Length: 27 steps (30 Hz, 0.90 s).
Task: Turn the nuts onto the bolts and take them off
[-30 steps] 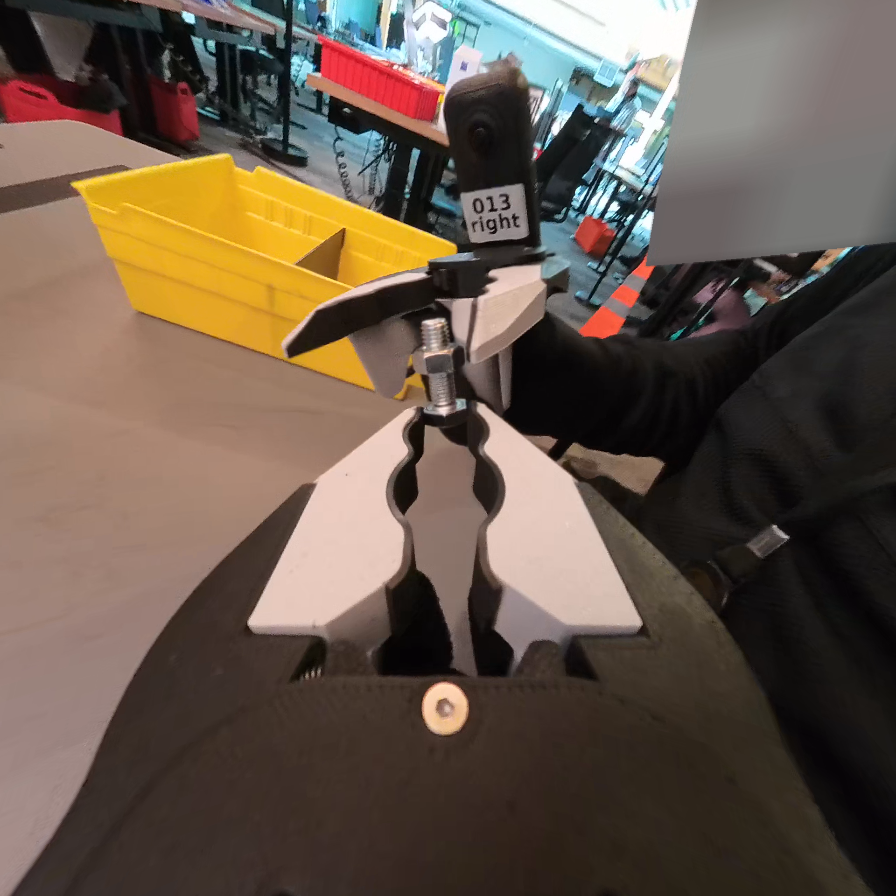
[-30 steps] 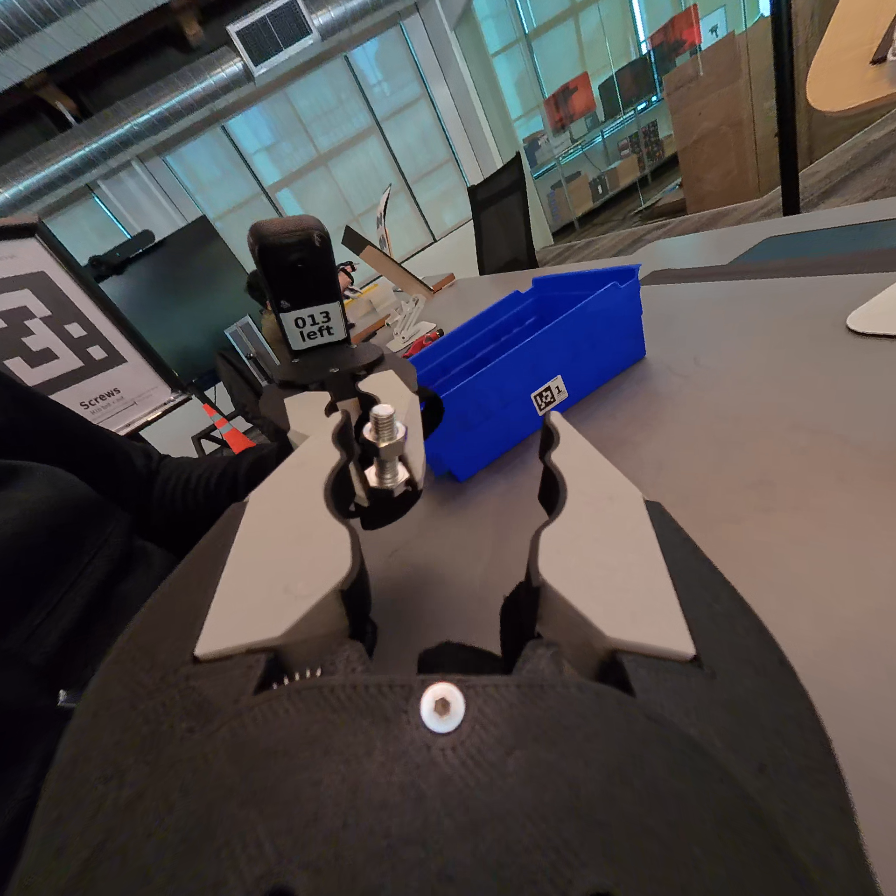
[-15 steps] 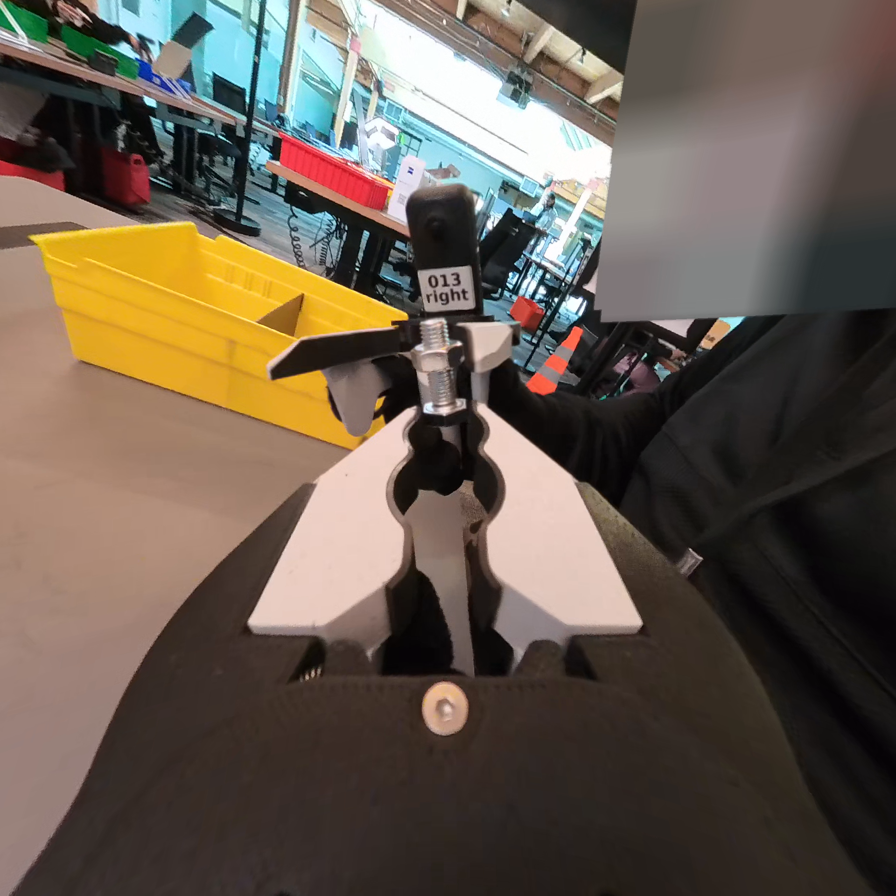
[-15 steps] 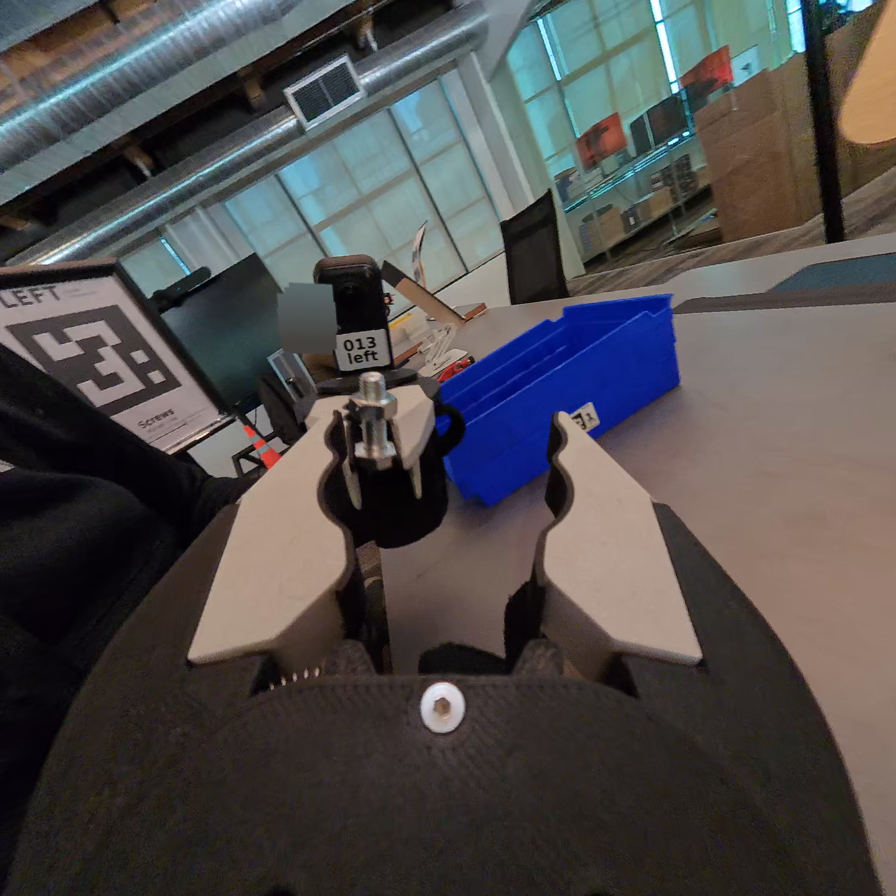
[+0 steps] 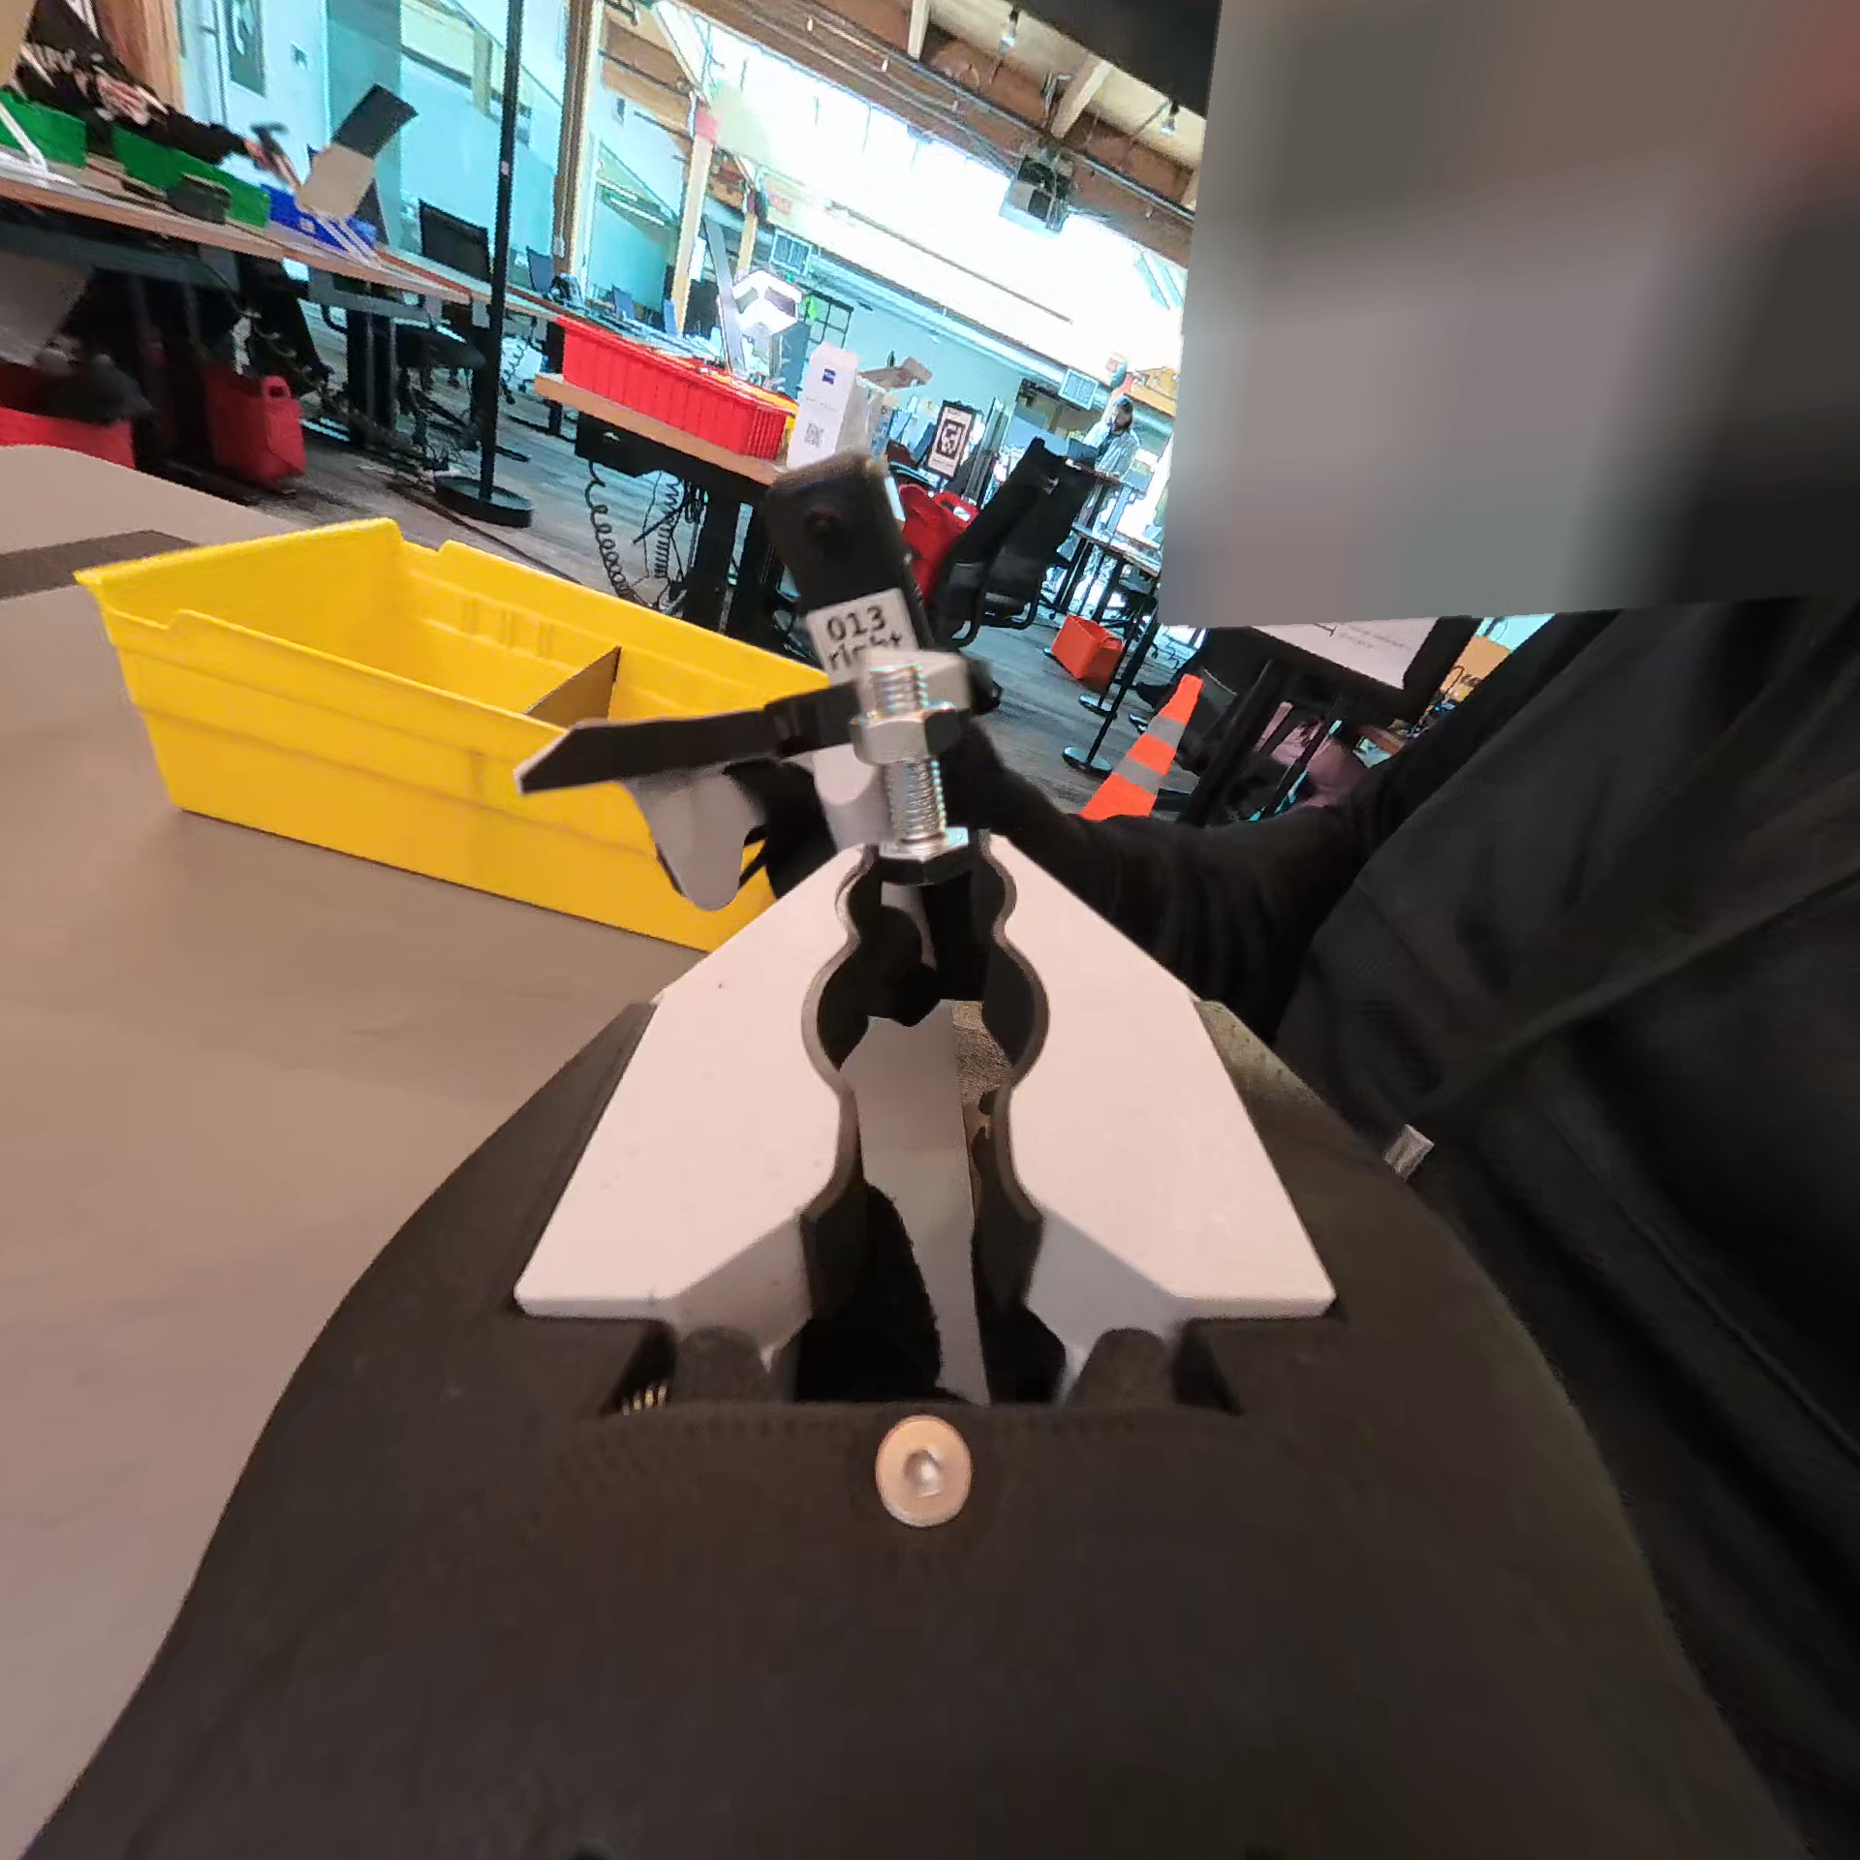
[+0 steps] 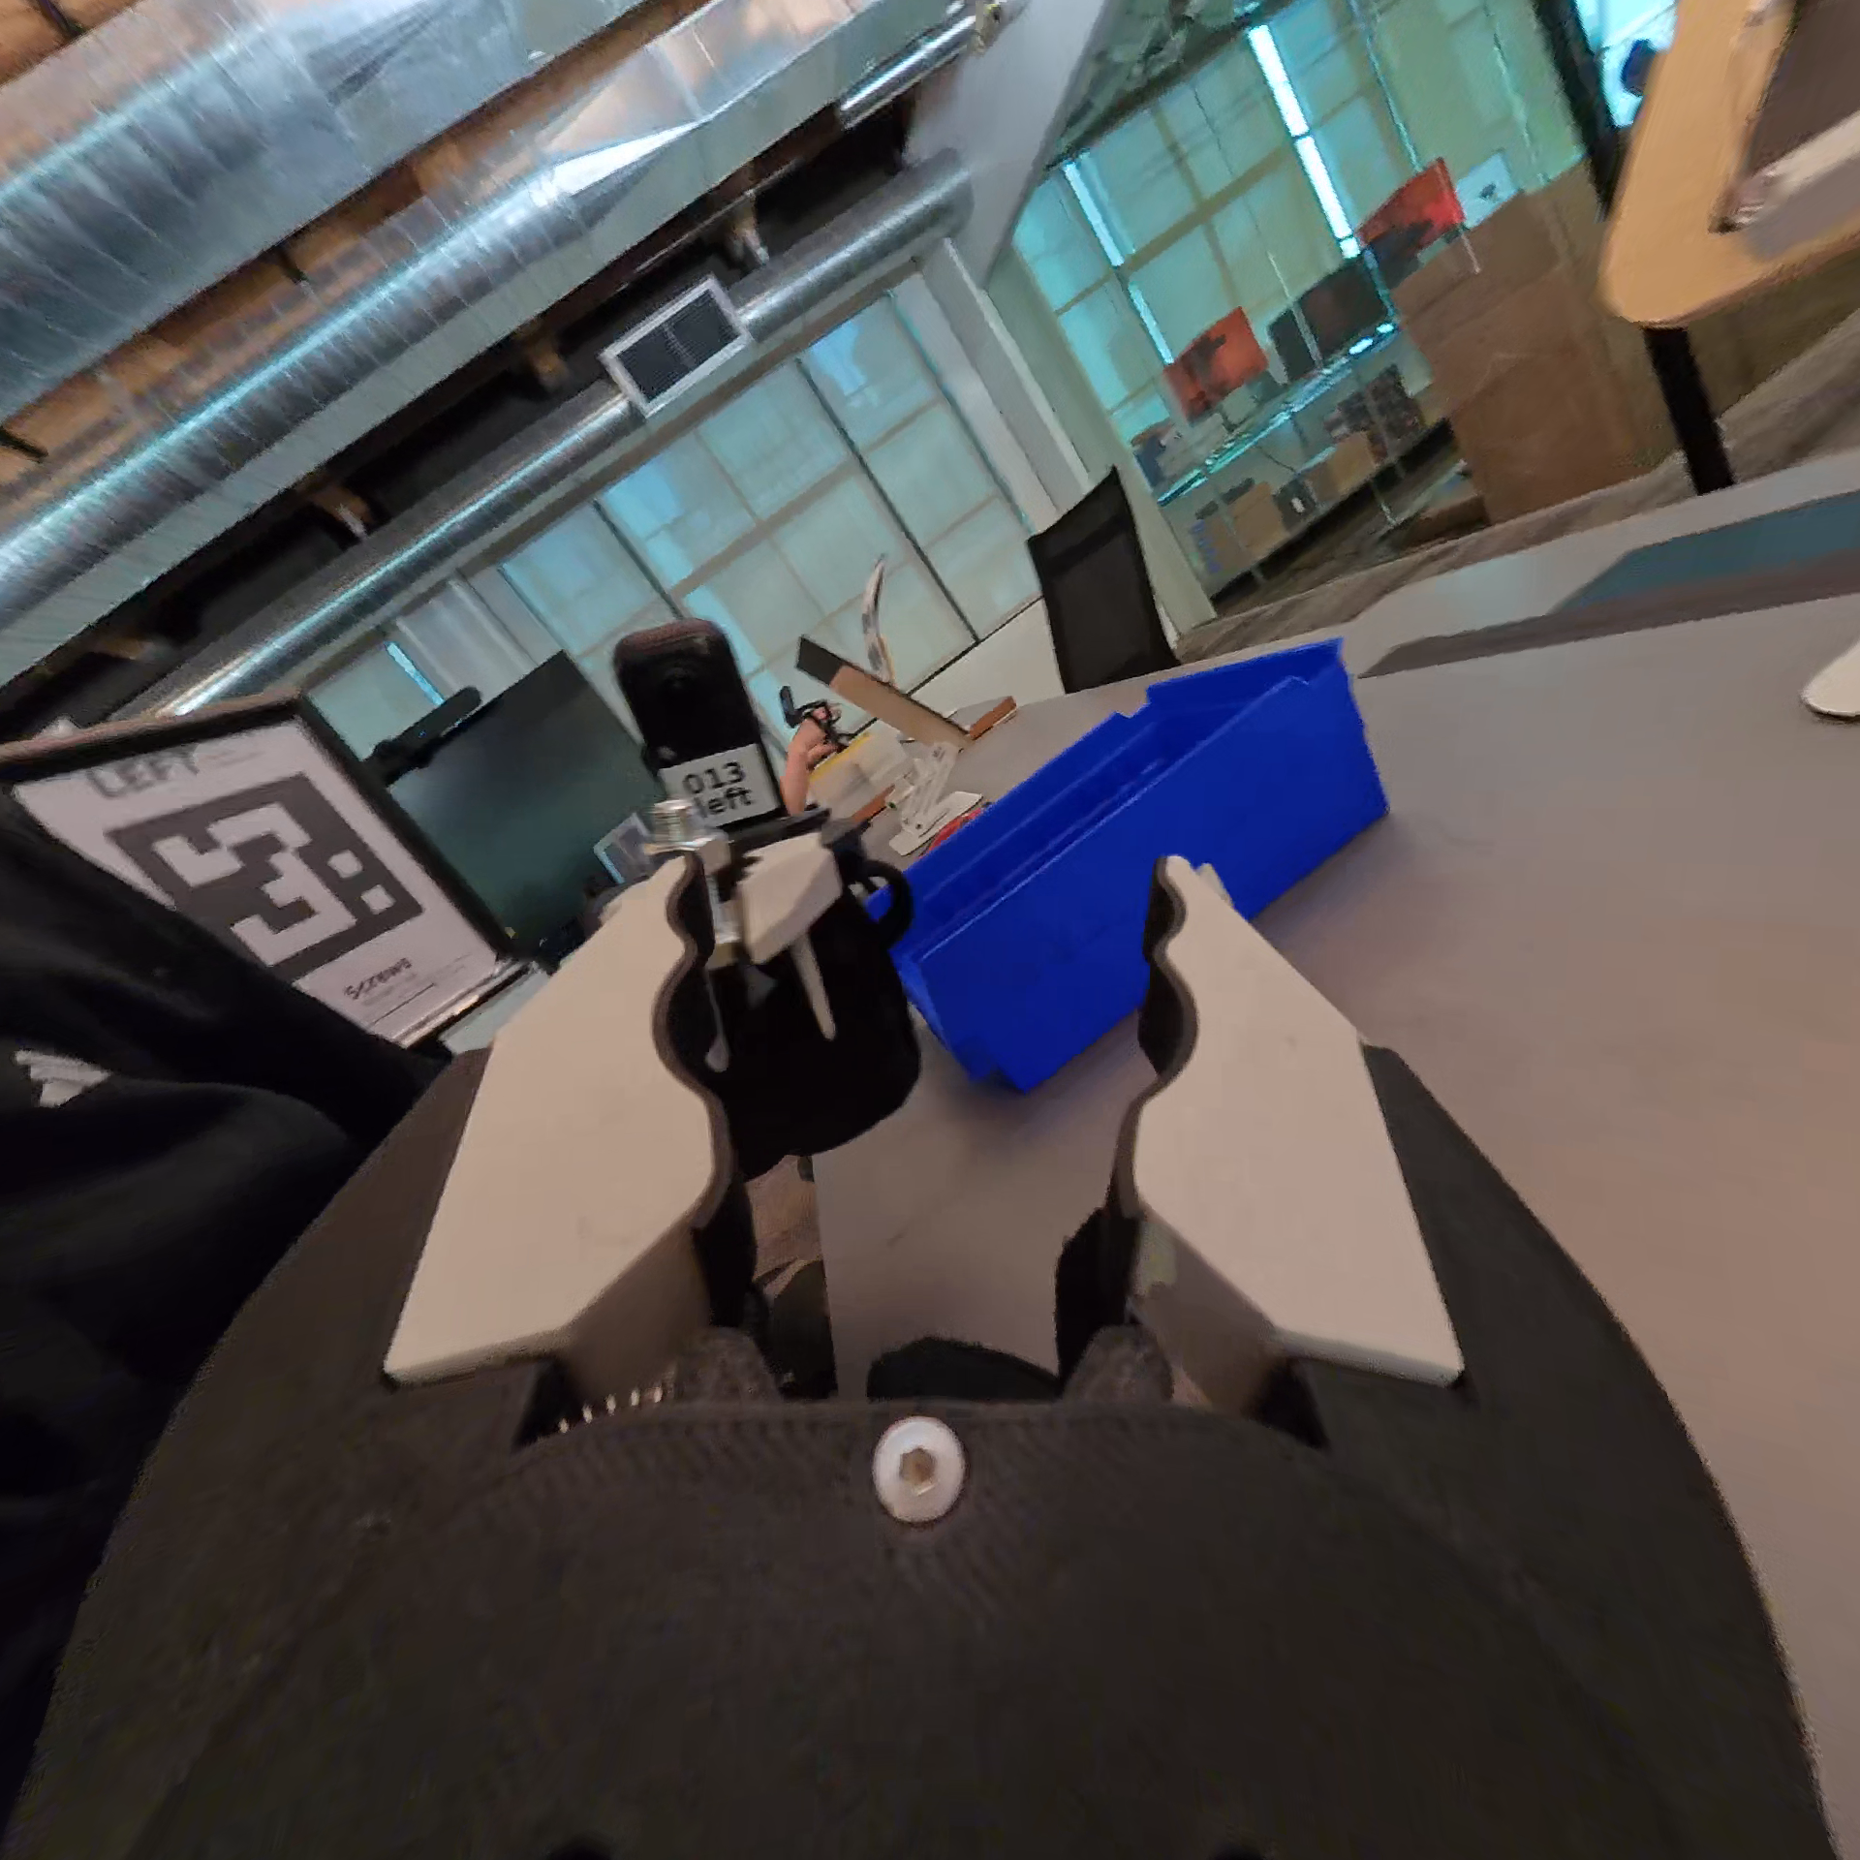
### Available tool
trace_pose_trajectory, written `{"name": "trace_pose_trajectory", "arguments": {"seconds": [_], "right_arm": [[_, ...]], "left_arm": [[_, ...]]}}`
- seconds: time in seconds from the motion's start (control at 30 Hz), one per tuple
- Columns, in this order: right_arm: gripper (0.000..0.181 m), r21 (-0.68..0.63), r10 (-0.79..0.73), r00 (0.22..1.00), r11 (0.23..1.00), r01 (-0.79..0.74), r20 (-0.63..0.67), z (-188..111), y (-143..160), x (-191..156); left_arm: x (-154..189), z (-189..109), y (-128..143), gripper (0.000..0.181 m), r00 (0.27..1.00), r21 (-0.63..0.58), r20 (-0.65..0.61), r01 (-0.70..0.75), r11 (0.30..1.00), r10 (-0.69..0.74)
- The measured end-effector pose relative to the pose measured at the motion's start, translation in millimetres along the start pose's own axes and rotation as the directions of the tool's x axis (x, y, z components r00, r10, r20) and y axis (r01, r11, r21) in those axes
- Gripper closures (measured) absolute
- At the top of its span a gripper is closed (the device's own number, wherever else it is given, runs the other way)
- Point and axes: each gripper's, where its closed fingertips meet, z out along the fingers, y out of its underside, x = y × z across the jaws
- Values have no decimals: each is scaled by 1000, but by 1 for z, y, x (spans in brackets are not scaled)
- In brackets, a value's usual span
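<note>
The left gripper [image 5: 921, 871] has its two grey fingers [image 5: 725, 1087] squeezed tight on the head of a bolt [image 5: 909, 770]. The bolt stands up from the tips, a little tilted. A shiny nut [image 5: 906, 733] sits on the bolt, near its top end, with bare thread below it down to the head.

The right gripper [image 6: 921, 886] has its fingers [image 6: 1258, 1097] spread wide apart, and nothing sits between them. Its left finger is right next to the bolt and nut, but I cannot tell if it touches them. In the left wrist view this gripper is just behind the bolt, one finger sticking out flat to the side.

Both grippers are held up above the grey bench [image 5: 252, 1006]. A yellow bin [image 5: 332, 705] sits on the bench behind the bolt, with a brown card wall inside it. A blue bin [image 6: 1157, 886] sits on the bench past the open fingers. A white sign [image 6: 262, 866] with a black square pattern stands off to the side. A person's black sleeve [image 5: 1157, 886] reaches in behind the bolt.
</note>
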Motion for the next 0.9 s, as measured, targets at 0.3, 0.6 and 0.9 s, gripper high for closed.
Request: {"name": "trace_pose_trajectory", "arguments": {"seconds": [0.3, 0.6, 0.9], "right_arm": [[83, -61, -44, 997, 997, 48, 59, 18, 16, -23], [94, 16, 27, 1000, 1000, -27, -10, -2, -2, 7], [84, -34, -14, 996, 999, 17, 89, 20, 13, -28]], "left_arm": [[8, 14, 14, 166, 999, -48, -35, -1, 999, 0], [4, -11, -14, 166, 999, 31, -13, -38, 999, 39], [12, 7, 7, 166, 998, -31, -56, -17, 999, 15]]}}
